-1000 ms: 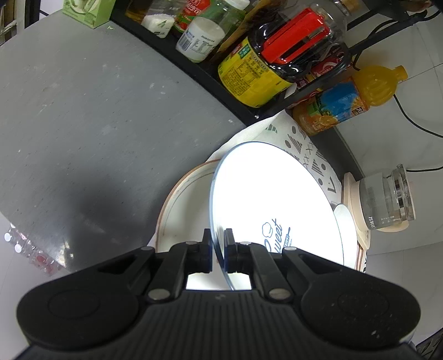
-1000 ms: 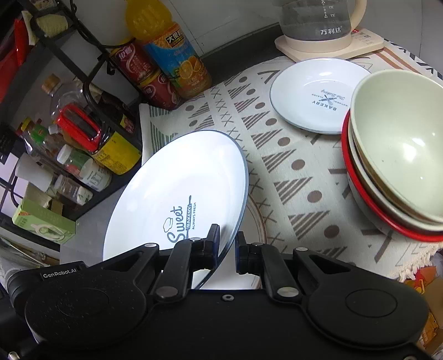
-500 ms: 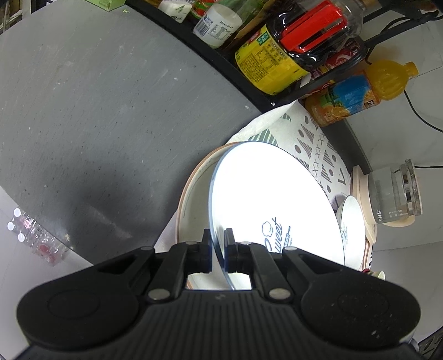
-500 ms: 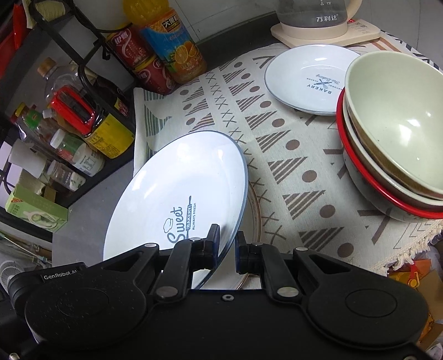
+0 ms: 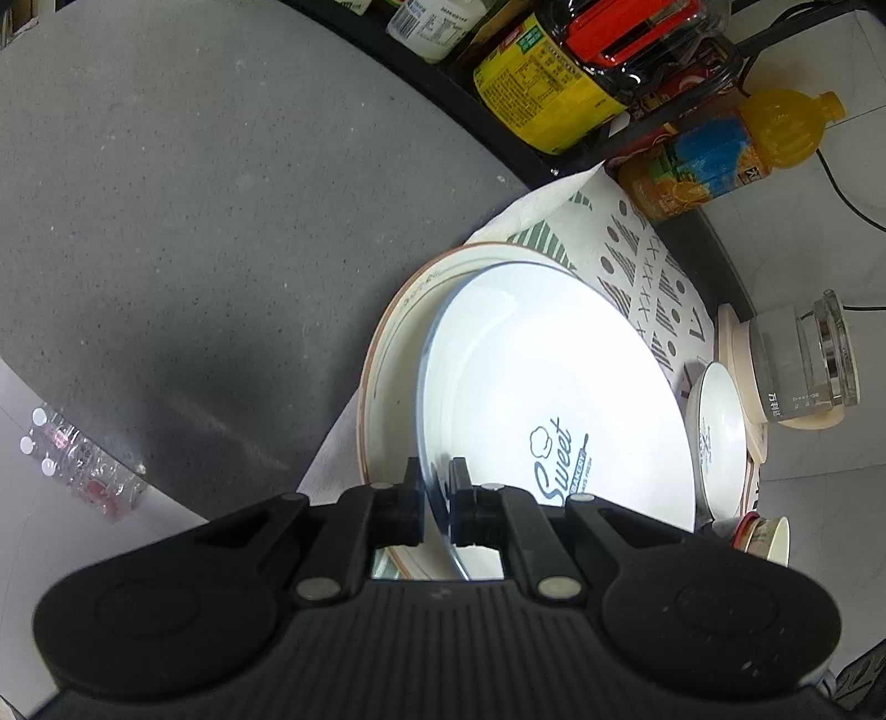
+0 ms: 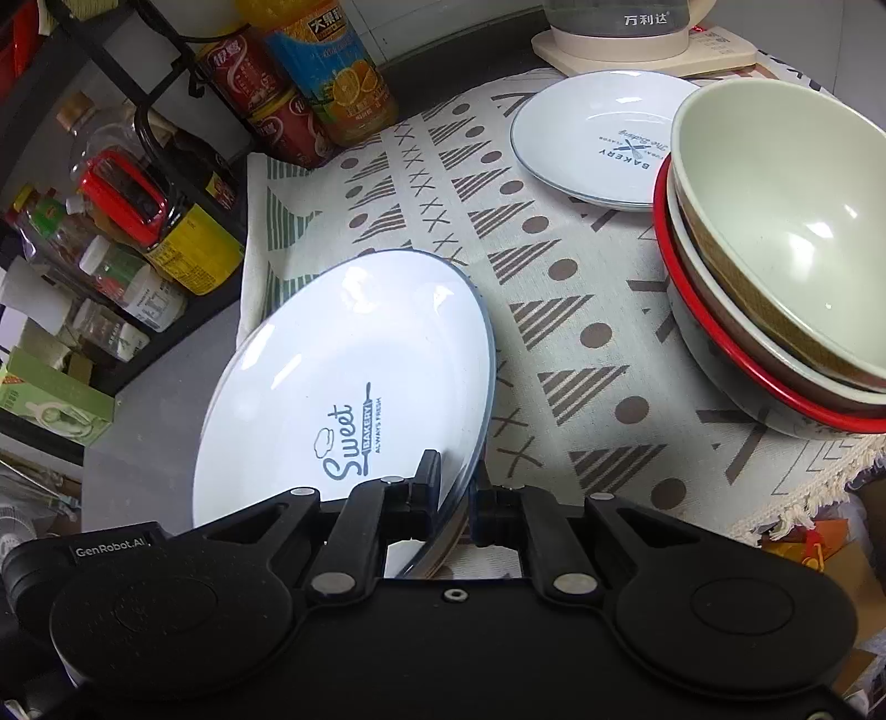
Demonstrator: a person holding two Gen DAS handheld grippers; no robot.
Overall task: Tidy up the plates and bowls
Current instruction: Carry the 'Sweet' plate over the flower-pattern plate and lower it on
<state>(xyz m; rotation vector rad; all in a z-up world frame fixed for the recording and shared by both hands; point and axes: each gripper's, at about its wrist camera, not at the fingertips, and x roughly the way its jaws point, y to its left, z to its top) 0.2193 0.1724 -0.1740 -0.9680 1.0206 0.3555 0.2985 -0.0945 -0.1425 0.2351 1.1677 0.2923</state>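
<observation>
Both pairs of jaws are clamped on the rim of the same white plate (image 5: 554, 387): the left gripper (image 5: 437, 498) pinches its near edge at the bottom centre of the left wrist view, and the right gripper (image 6: 455, 493) pinches its edge at the bottom centre of the right wrist view, where the plate (image 6: 343, 387) fills the lower left with its blue "Sweet Bakery" print facing up. The plate is tilted, held just over a larger plate with a brown rim (image 5: 398, 343), which lies flat at the centre of the left view; whether the two touch I cannot tell. The brown-rimmed plate sits at the edge of a patterned cloth (image 6: 542, 288) that covers the middle of the right view, with the grey tabletop (image 5: 194, 194) spreading across the left view's upper left. On the cloth, toward the upper right of the right view, lies a small plate (image 6: 598, 144) printed "Bakery", and just beside it, at the right edge, stands a stack of bowls (image 6: 775, 266), a pale green one on top and a red-rimmed one beneath. Behind the small plate, at the top of the frame, a glass kettle (image 6: 620, 27) sits on a cream base. An orange juice bottle (image 6: 332, 72) and red cans (image 6: 260, 99) stand at the upper left, beside a black rack (image 6: 111, 210) crowded with jars and bottles.
</observation>
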